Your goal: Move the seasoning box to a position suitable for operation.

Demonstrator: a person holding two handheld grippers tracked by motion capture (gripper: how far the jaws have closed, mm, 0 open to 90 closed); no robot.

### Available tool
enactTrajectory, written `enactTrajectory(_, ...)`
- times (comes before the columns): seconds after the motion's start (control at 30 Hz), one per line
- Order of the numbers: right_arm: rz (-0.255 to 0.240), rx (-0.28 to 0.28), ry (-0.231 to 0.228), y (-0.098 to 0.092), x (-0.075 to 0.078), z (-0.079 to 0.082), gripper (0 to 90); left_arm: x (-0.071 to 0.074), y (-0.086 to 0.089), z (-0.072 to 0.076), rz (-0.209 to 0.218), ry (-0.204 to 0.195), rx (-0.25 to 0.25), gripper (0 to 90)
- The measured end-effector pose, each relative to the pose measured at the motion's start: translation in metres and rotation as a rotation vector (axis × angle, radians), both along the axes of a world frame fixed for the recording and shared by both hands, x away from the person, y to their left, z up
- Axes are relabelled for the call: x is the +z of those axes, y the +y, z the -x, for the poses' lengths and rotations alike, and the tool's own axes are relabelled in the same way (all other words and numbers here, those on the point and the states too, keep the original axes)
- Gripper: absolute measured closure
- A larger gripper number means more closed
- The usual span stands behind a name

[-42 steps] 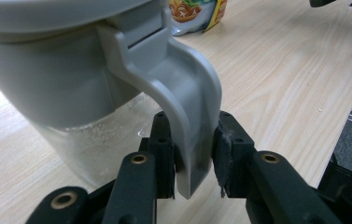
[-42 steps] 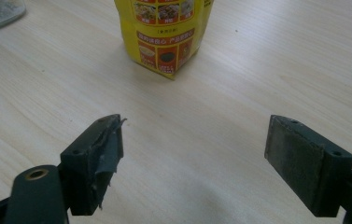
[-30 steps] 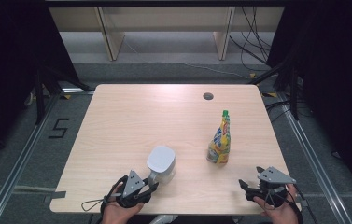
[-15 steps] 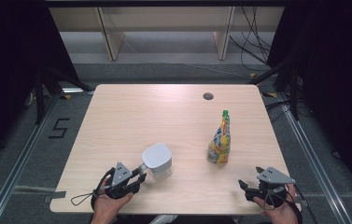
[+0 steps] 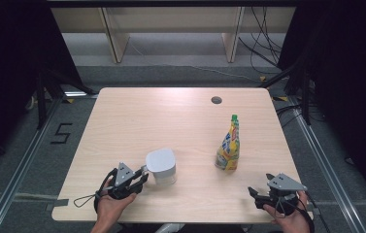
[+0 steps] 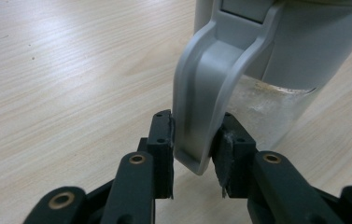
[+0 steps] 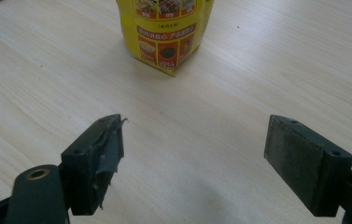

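A white lidded pitcher (image 5: 161, 166) with a clear lower body stands near the table's front left. My left gripper (image 5: 143, 174) is shut on its grey handle (image 6: 201, 93): the pads press it from both sides, and the jaws have just been closing. In the left gripper view the left gripper (image 6: 194, 137) holds the handle's lower end. A yellow stand-up pouch (image 5: 228, 145) with a green cap stands upright at the right. My right gripper (image 5: 257, 194) rests near the front right corner. It stands open (image 7: 192, 140) with bare table between its pads and the pouch (image 7: 164, 32) ahead.
The wooden table (image 5: 137, 116) has a round cable hole (image 5: 216, 100) at the back right. Its front edge runs just behind both hands. Shelf legs and cables stand on the floor beyond the far edge.
My left hand has moved to the left along the front edge, and the pitcher has shifted slightly left with it. The right gripper and the pouch have stayed put.
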State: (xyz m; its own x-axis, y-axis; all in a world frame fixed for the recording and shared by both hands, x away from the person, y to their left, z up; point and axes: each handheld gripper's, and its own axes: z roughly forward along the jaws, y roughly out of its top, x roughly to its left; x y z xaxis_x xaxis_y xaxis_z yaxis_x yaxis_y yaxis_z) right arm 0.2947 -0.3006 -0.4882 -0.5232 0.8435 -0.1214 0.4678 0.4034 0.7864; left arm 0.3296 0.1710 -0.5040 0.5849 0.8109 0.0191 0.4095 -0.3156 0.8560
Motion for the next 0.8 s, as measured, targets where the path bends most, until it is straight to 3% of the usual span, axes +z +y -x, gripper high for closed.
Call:
enactTrajectory(0.13,0.000,-0.003,-0.001,0.000,0.000,0.000,20.9,-0.001,0.002,-0.003,0.007,-0.010,0.000,70.1)
enactTrajectory(0.17,0.008,-0.003,-0.005,0.000,0.000,0.000,20.9,-0.001,0.004,-0.004,-0.003,-0.009,-0.009,70.6)
enactTrajectory(0.2,0.010,-0.003,-0.004,0.000,0.000,0.000,20.9,0.000,0.005,-0.007,-0.026,-0.033,-0.026,70.9)
enactTrajectory(0.33,0.009,-0.002,-0.003,0.000,0.000,0.000,20.9,-0.002,0.004,-0.011,-0.016,-0.049,-0.074,71.3)
enactTrajectory(0.4,0.010,-0.003,-0.003,0.000,0.000,0.000,20.9,-0.003,0.003,-0.010,-0.014,-0.045,-0.072,71.3)
enactTrajectory(0.47,0.009,-0.003,-0.002,0.000,0.000,0.000,20.9,-0.002,0.001,-0.008,-0.035,-0.043,-0.098,71.1)
enactTrajectory(0.57,0.010,-0.002,-0.002,0.000,0.000,0.000,20.9,-0.003,-0.004,-0.005,-0.006,-0.034,-0.121,70.9)
enactTrajectory(0.63,0.008,-0.004,0.001,0.000,0.001,0.000,20.9,-0.002,-0.004,-0.005,-0.019,-0.040,-0.118,70.8)
enactTrajectory(0.8,0.000,0.001,0.000,0.000,0.000,0.000,20.9,-0.003,-0.007,-0.001,-0.001,-0.044,-0.146,70.3)
